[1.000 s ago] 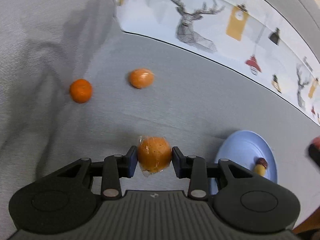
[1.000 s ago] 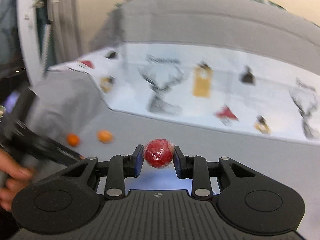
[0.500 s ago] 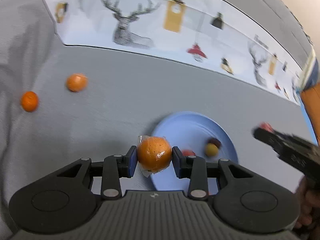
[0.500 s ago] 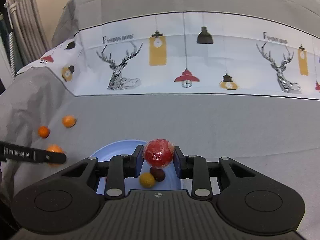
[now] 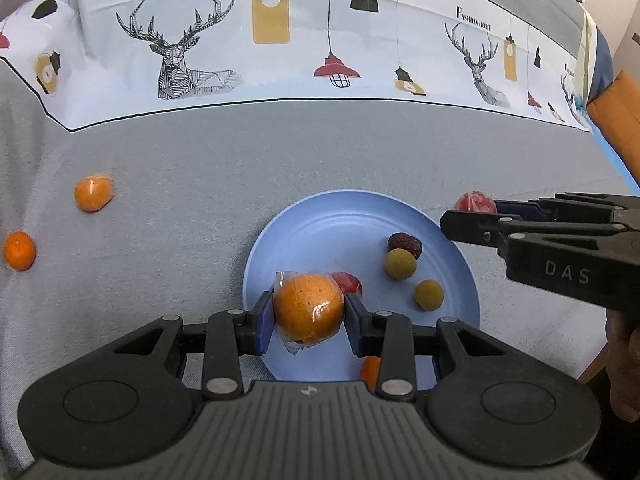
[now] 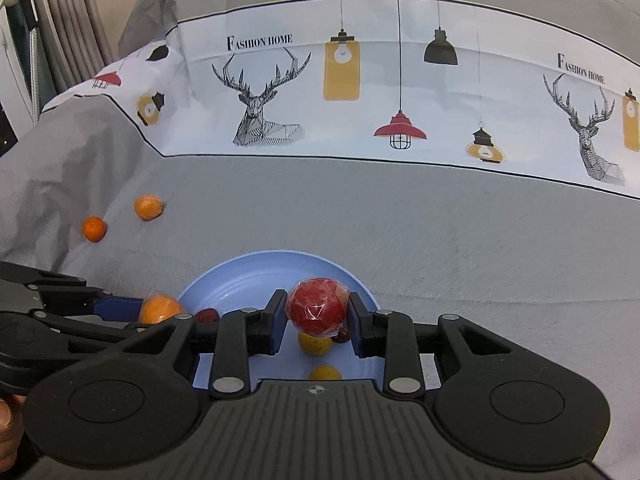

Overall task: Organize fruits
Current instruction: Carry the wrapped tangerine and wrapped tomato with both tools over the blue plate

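Clamped between the blue pads of the left gripper (image 5: 309, 312) is a wrapped orange (image 5: 309, 307), held over the near left part of a blue plate (image 5: 320, 220). Pressed between the pads of the right gripper (image 6: 318, 312) is a wrapped red fruit (image 6: 317, 307), held above the plate's right side. On the plate lie a small red fruit (image 5: 349, 282) just behind the orange, a dark brown date (image 5: 404, 243), and two yellow-green round fruits (image 5: 401, 264) (image 5: 429, 294) to the right. The plate rests on a grey bedspread (image 5: 200, 160). Two more oranges (image 5: 93, 193) (image 5: 19, 250) lie on the cloth well to the left. Farther off runs a white band printed with deer and lamps (image 5: 280, 40).
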Tool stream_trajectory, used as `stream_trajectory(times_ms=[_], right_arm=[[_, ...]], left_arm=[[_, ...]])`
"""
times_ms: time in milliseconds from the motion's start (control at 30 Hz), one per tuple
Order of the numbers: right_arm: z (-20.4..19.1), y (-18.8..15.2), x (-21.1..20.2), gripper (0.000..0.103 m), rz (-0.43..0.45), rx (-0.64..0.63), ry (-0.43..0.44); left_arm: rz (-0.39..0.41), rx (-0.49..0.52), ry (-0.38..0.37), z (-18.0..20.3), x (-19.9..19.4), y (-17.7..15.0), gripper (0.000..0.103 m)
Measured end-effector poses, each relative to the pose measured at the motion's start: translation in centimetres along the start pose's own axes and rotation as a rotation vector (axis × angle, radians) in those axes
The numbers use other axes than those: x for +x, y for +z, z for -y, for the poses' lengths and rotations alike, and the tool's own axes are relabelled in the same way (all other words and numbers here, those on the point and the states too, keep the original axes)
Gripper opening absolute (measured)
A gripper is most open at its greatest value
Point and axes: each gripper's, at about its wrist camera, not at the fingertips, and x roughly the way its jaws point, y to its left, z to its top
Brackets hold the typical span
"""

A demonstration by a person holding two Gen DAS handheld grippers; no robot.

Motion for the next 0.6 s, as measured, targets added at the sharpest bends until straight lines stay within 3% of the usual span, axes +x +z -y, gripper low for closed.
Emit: stream_trajectory(times_ms=[600], right_arm=[[-0.3,-0.1,0.5,0.033,-0.015,-0.023,-0.006]], left_arm=[[-0.025,0.069,-0.032,1.5,0.7,-0.3,0.04]])
